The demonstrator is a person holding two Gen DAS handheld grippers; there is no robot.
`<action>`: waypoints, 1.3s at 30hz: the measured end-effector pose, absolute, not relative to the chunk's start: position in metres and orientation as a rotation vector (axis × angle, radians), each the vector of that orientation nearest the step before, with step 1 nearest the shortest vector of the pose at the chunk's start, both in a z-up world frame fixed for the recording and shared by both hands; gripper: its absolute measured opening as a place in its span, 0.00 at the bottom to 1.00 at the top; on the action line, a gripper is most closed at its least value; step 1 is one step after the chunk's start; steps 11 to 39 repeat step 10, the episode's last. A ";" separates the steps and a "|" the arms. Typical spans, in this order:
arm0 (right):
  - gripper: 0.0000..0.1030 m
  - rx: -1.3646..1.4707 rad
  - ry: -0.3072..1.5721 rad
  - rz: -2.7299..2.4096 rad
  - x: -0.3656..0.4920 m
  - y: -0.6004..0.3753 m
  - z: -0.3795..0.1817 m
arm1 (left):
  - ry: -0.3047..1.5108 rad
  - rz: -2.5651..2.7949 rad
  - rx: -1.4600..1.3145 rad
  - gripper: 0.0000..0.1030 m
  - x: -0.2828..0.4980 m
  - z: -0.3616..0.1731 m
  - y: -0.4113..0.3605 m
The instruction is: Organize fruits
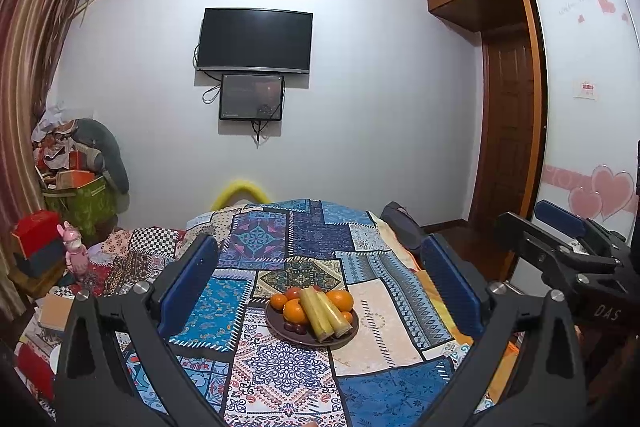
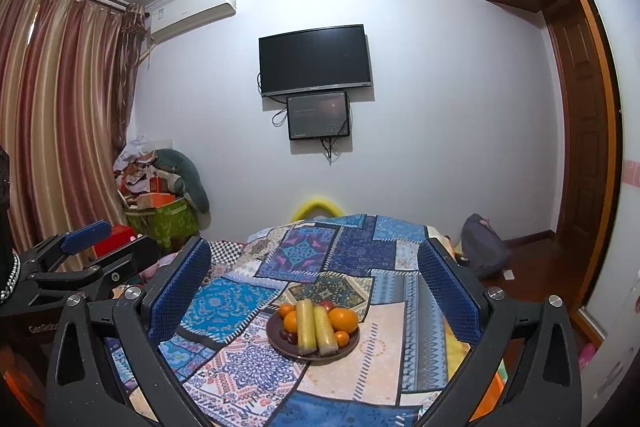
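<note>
A dark brown plate [image 1: 280, 331] sits on the patchwork cloth [image 1: 280, 375]. It holds two pale yellow-green sugarcane sticks [image 1: 322, 315], several oranges [image 1: 341, 299], a red fruit at the back and small dark fruits [image 1: 294, 327] at the front left. The plate also shows in the right wrist view [image 2: 348, 350], with the sticks [image 2: 316, 327] and oranges [image 2: 344, 319]. My left gripper [image 1: 320, 263] is open and empty, above and short of the plate. My right gripper [image 2: 314, 263] is open and empty, also short of the plate. Each gripper shows at the edge of the other's view.
The cloth covers a raised surface that drops off at its far edge [image 1: 304, 205]. Boxes, a pink toy [image 1: 74, 247] and a cluttered green bin [image 1: 80, 203] stand at the left. A dark bag [image 2: 484, 247] lies on the floor at right. A wardrobe [image 1: 580, 107] is at right.
</note>
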State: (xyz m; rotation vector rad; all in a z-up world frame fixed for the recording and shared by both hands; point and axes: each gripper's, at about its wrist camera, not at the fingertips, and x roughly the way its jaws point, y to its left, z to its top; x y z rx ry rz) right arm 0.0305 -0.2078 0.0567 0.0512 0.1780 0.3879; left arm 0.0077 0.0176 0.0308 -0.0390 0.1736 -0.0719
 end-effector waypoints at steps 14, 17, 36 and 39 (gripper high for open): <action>1.00 0.054 0.184 0.390 0.031 -0.207 0.055 | 0.177 -0.065 -0.032 1.00 0.009 0.030 0.017; 1.00 0.054 0.184 0.390 0.031 -0.207 0.055 | 0.177 -0.065 -0.032 1.00 0.009 0.030 0.017; 1.00 0.054 0.184 0.390 0.031 -0.207 0.055 | 0.177 -0.065 -0.032 1.00 0.009 0.030 0.017; 1.00 0.054 0.184 0.390 0.031 -0.207 0.055 | 0.177 -0.065 -0.032 1.00 0.009 0.030 0.017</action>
